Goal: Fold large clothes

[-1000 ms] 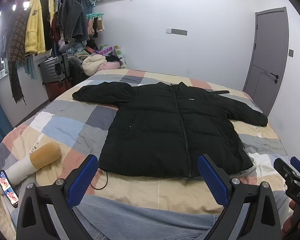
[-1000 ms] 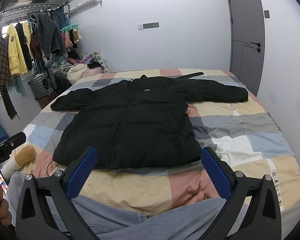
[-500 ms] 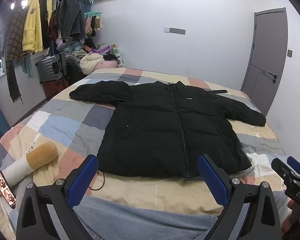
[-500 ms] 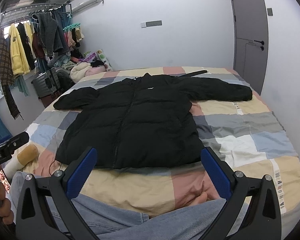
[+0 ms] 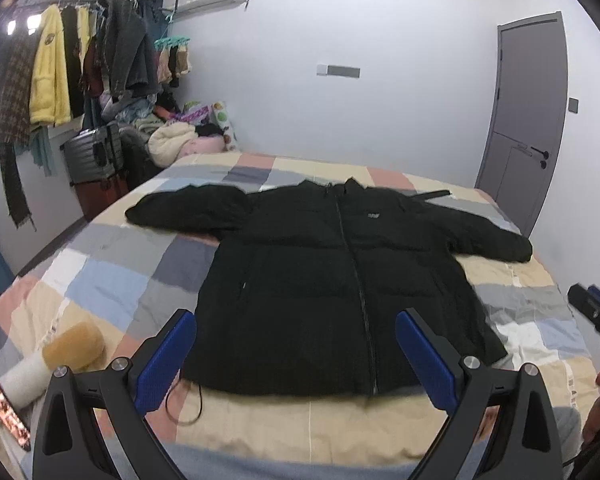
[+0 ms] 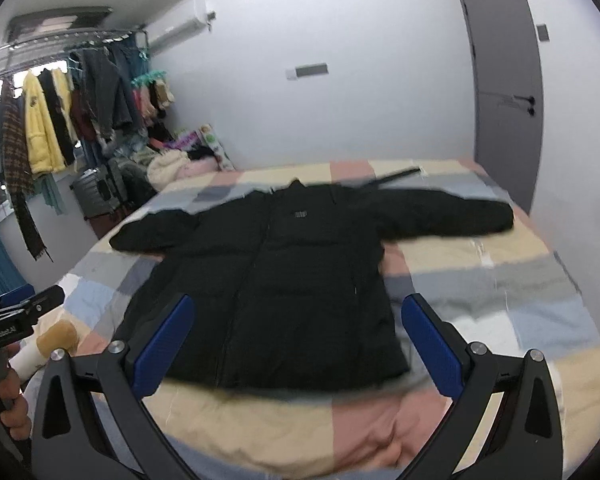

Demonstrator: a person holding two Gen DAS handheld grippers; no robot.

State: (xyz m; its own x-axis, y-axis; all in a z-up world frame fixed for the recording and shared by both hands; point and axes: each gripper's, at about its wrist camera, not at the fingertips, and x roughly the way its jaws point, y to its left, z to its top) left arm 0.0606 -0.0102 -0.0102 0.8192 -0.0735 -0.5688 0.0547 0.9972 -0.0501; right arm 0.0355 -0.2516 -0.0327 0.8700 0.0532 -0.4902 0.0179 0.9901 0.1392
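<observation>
A black puffer jacket (image 5: 324,276) (image 6: 276,280) lies flat and zipped on the checked bed (image 5: 112,276) (image 6: 500,292), front up, both sleeves spread out to the sides, collar toward the far wall. My left gripper (image 5: 296,354) is open above the near edge of the bed, short of the jacket's hem, with nothing between its blue pads. My right gripper (image 6: 298,346) is also open and empty, at the same distance from the hem. Each gripper shows at the edge of the other's view, held in a hand.
A tan and white cushion (image 5: 48,360) and a lit phone (image 5: 6,408) lie at the bed's near left corner. A thin black cord (image 5: 184,404) trails by the hem. A clothes rack (image 5: 80,60), suitcase (image 5: 90,156) and clothes pile stand left; a grey door (image 5: 528,120) is right.
Both grippers have moved forward and a little higher toward the jacket, which now looks larger. The right wrist view is motion-blurred. The jacket itself has not moved.
</observation>
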